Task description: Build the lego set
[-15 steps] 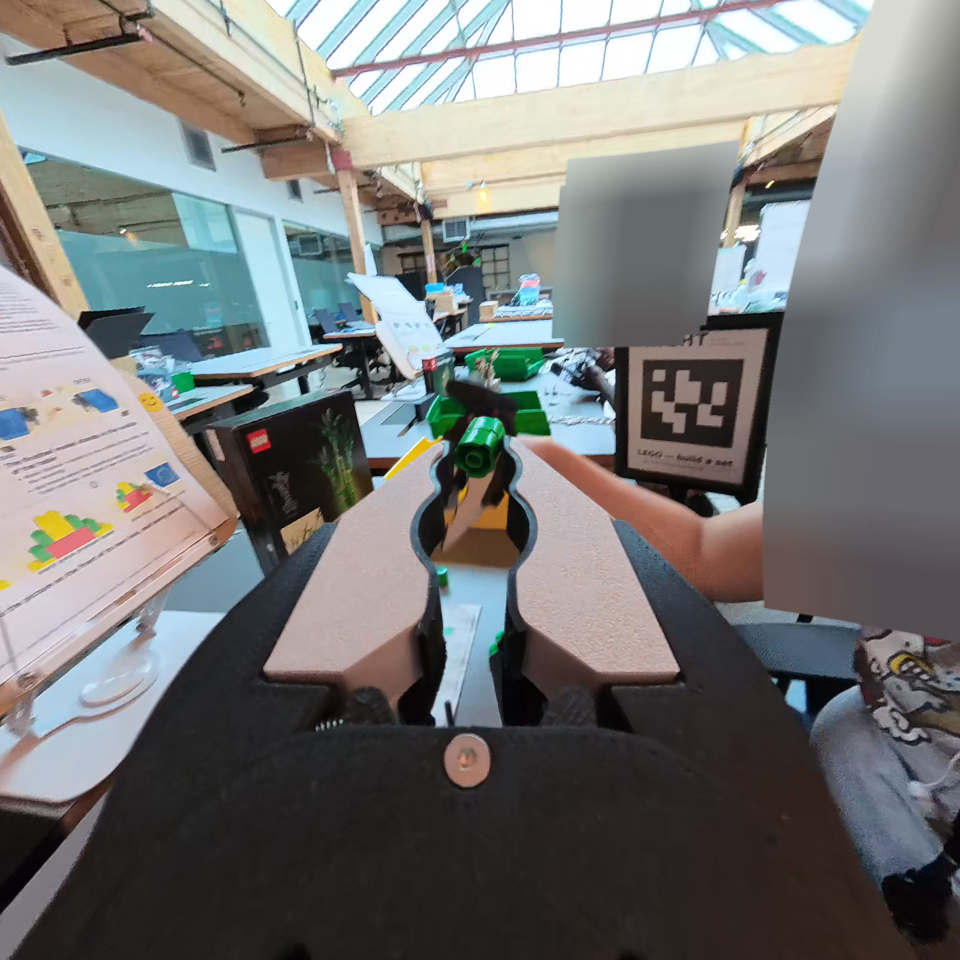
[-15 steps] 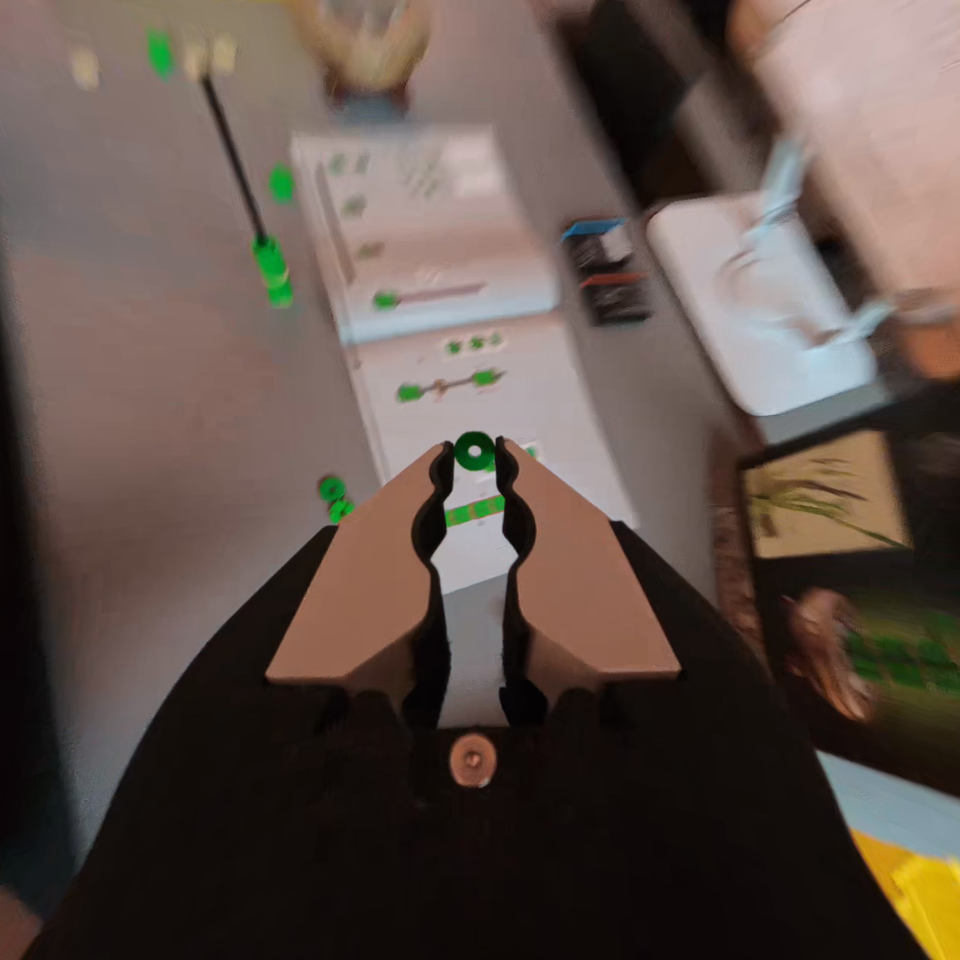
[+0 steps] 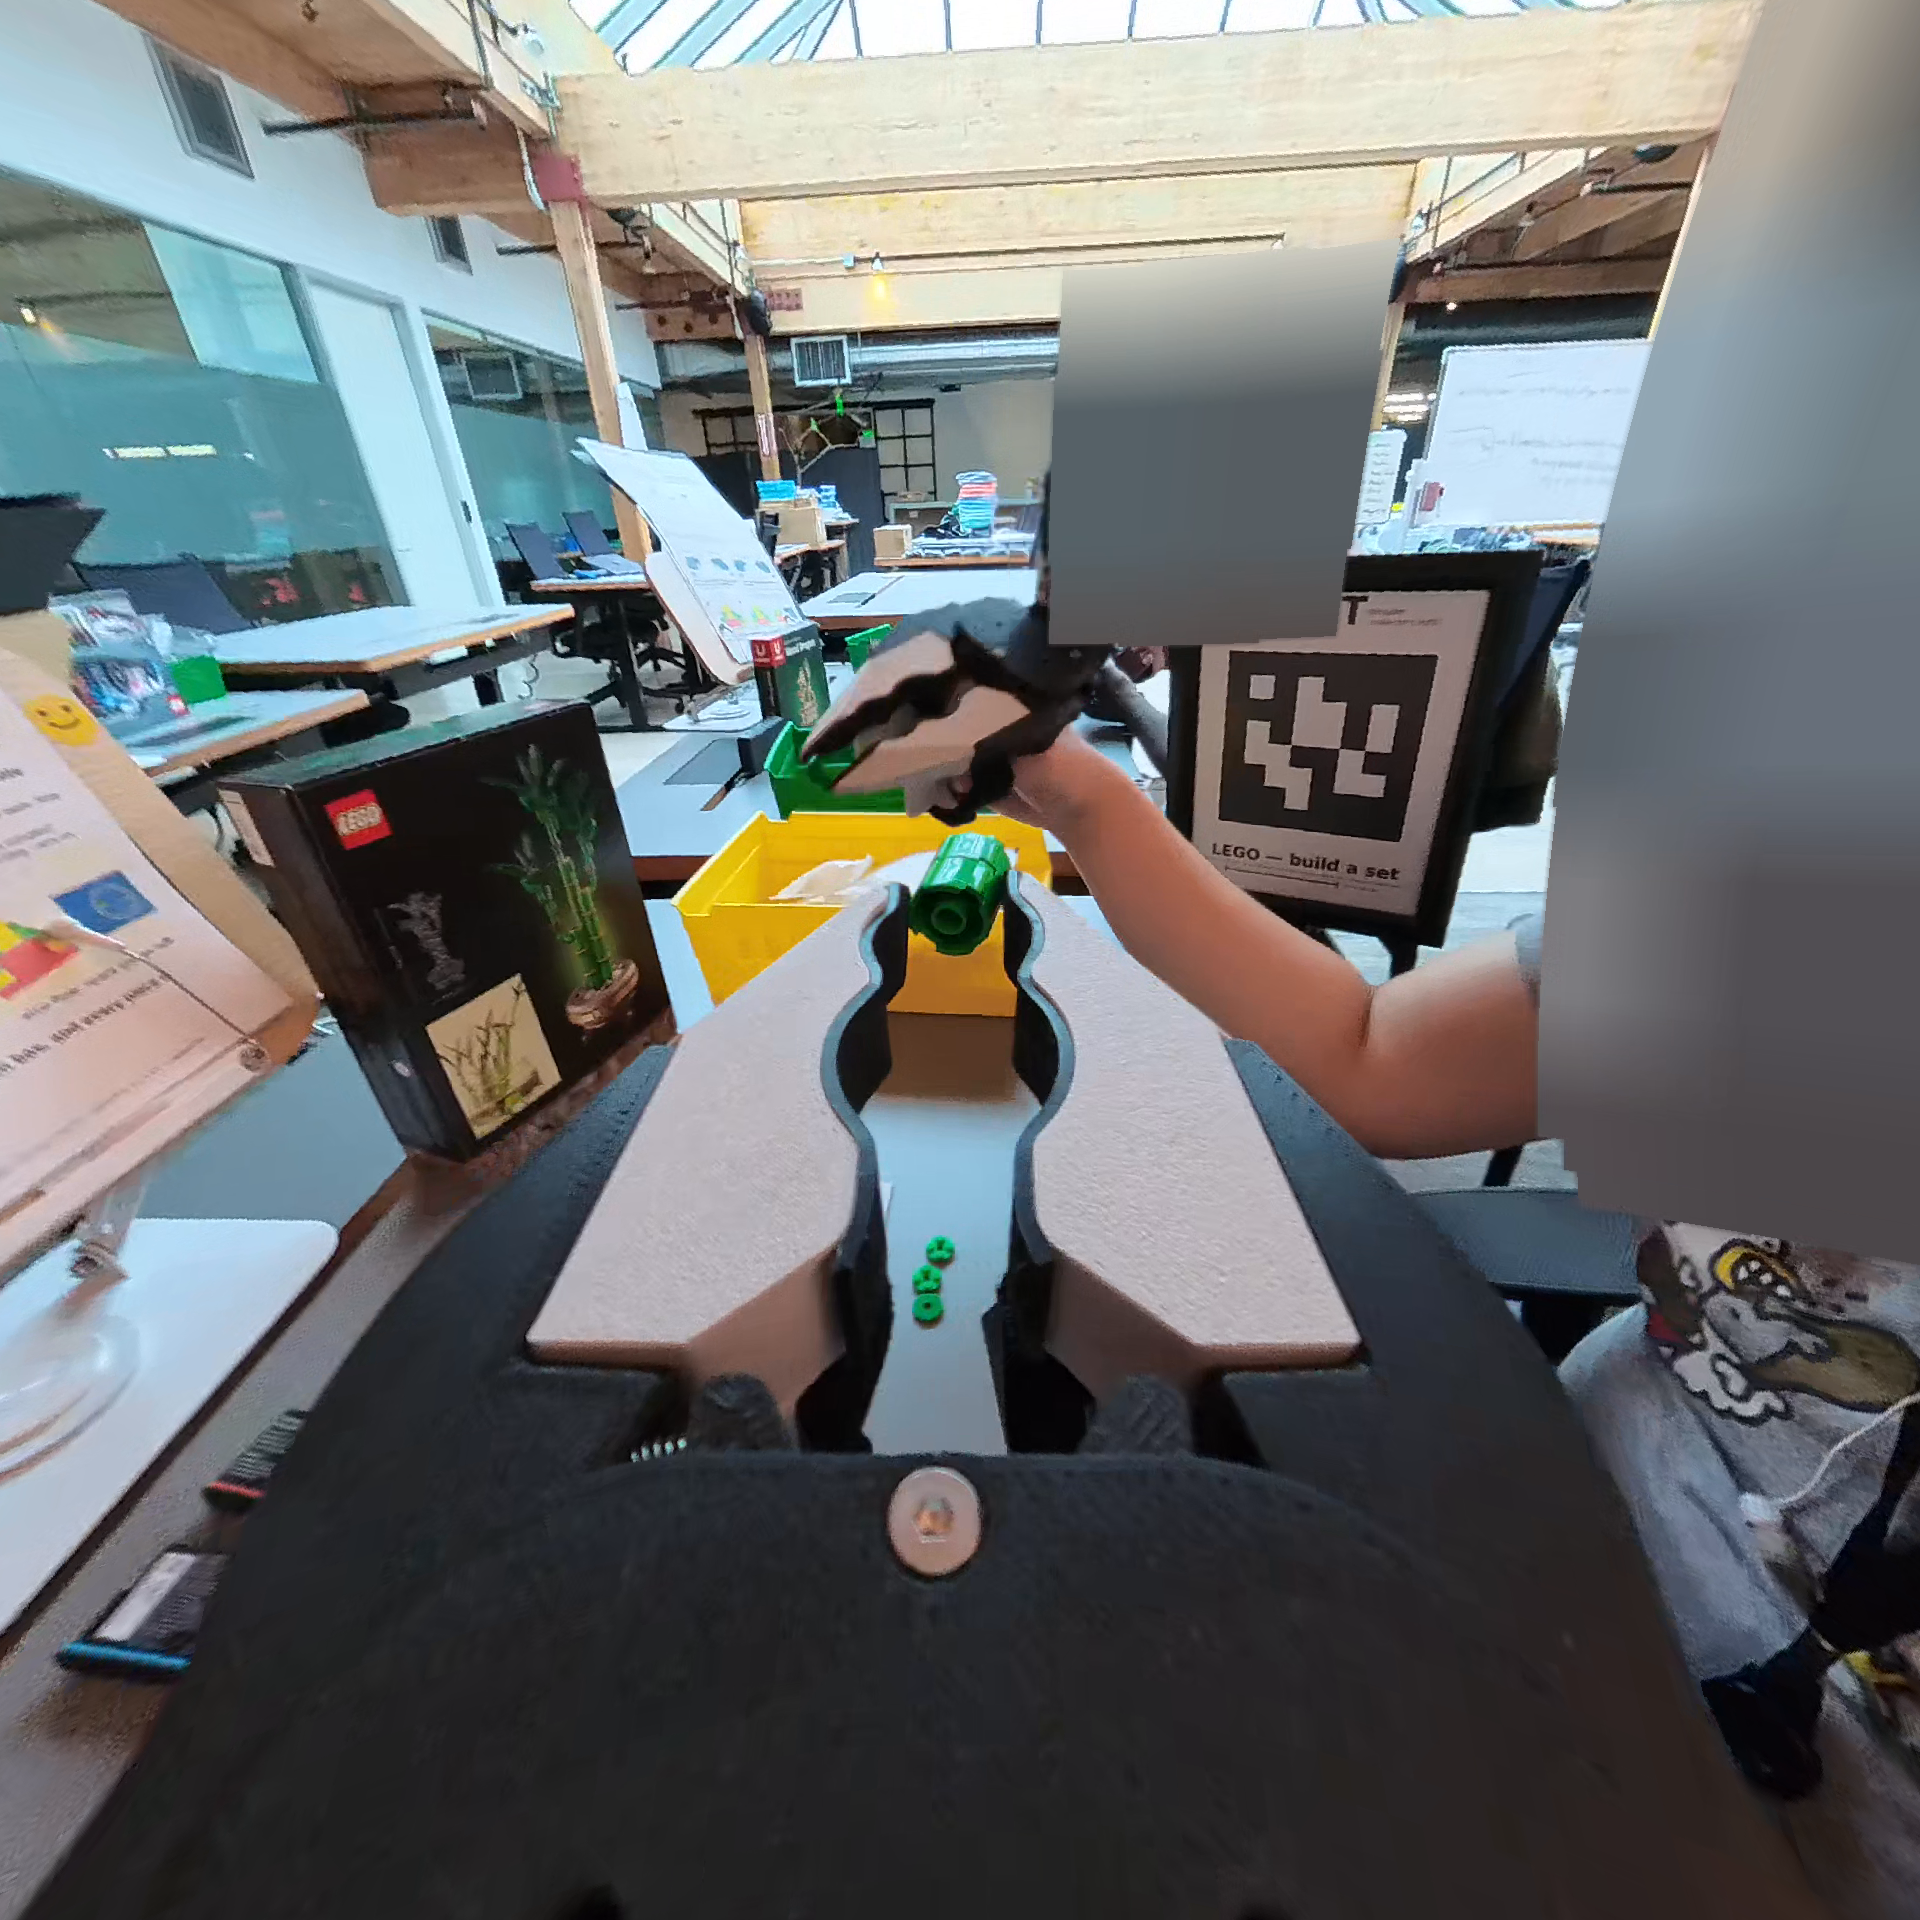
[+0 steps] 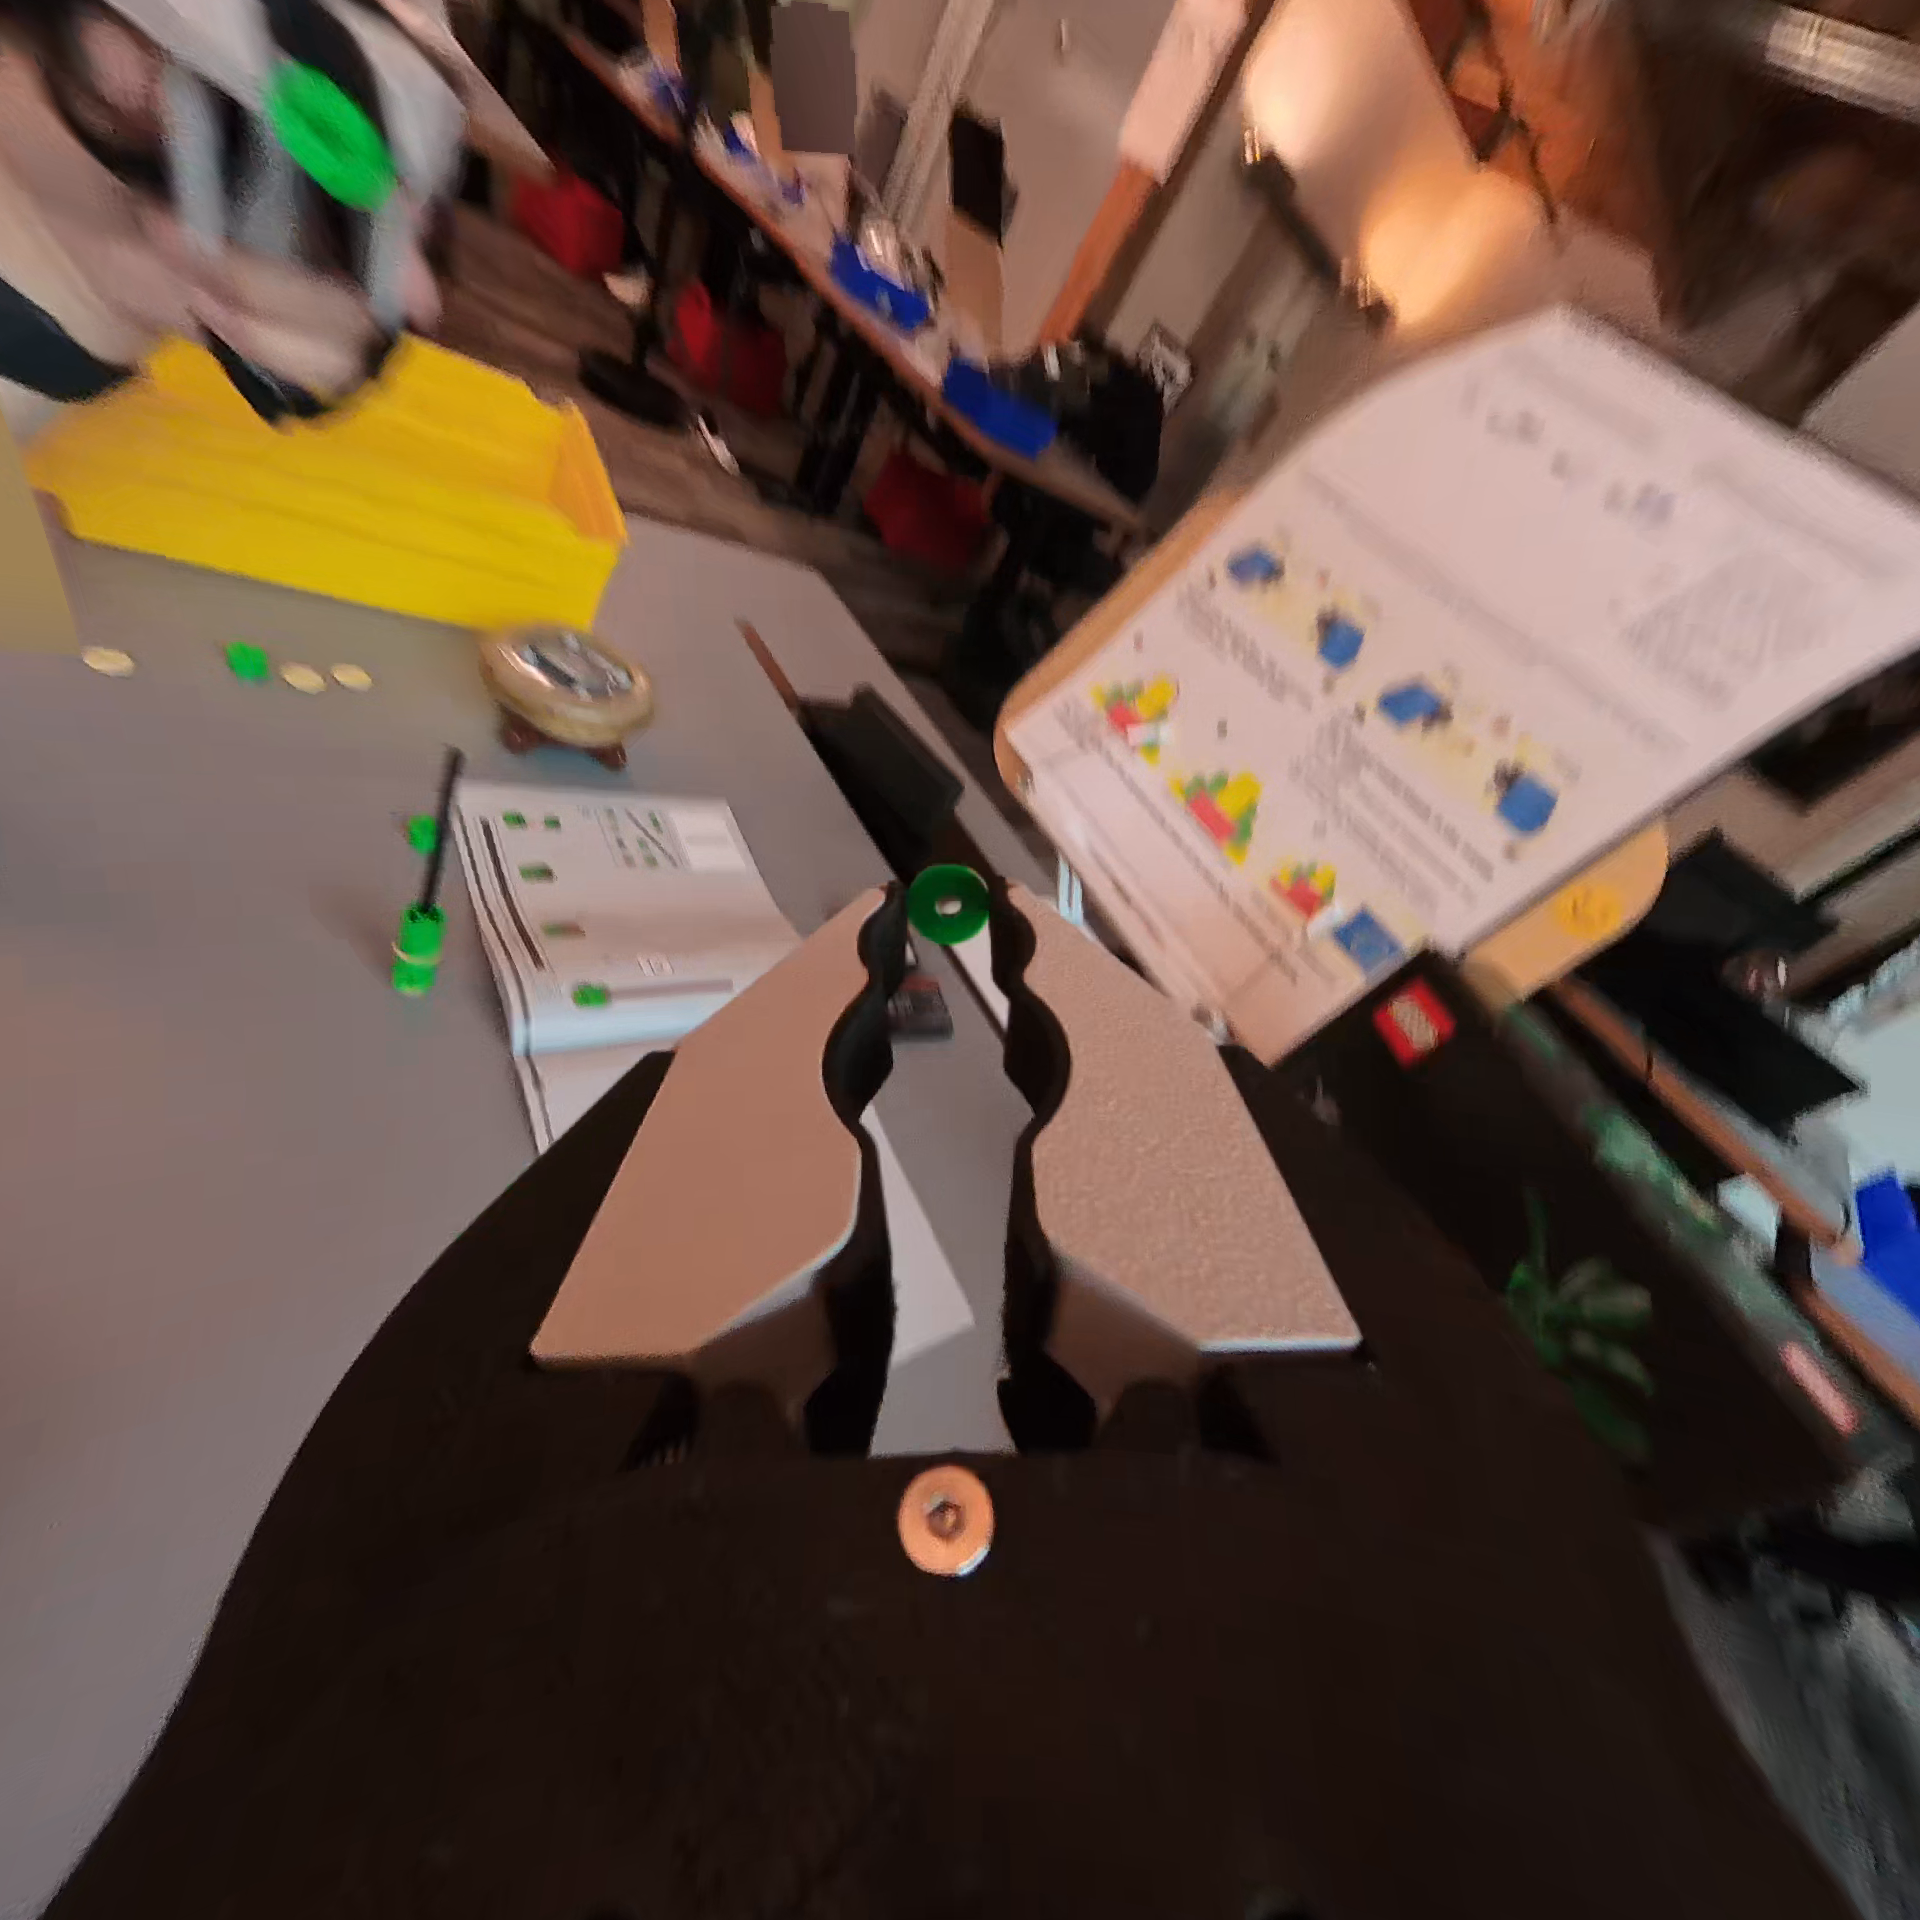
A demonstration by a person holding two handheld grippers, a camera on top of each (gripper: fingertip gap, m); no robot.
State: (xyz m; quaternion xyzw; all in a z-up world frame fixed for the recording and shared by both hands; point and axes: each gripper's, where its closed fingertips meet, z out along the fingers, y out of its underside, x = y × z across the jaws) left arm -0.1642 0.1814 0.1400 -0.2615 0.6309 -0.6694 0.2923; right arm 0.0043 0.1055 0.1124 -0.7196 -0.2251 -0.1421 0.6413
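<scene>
Presently a green cylinder brick (image 3: 957, 902) is being pinched at the left gripper (image 3: 948, 914) tips, axis pointing toward 1 o'clock, where the right gripper (image 3: 902, 732), clamping a green ring (image 4: 947, 905), is being held near, slightly above.

Bright skylit daylight, sharp left view, motion-blurred right view, fisheye edges

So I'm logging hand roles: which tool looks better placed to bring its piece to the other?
Probably the right tool: it pinches a small flat green ring and is raised in the air. The left tool grips the bulkier green cylinder, suiting it as holder.
</scene>
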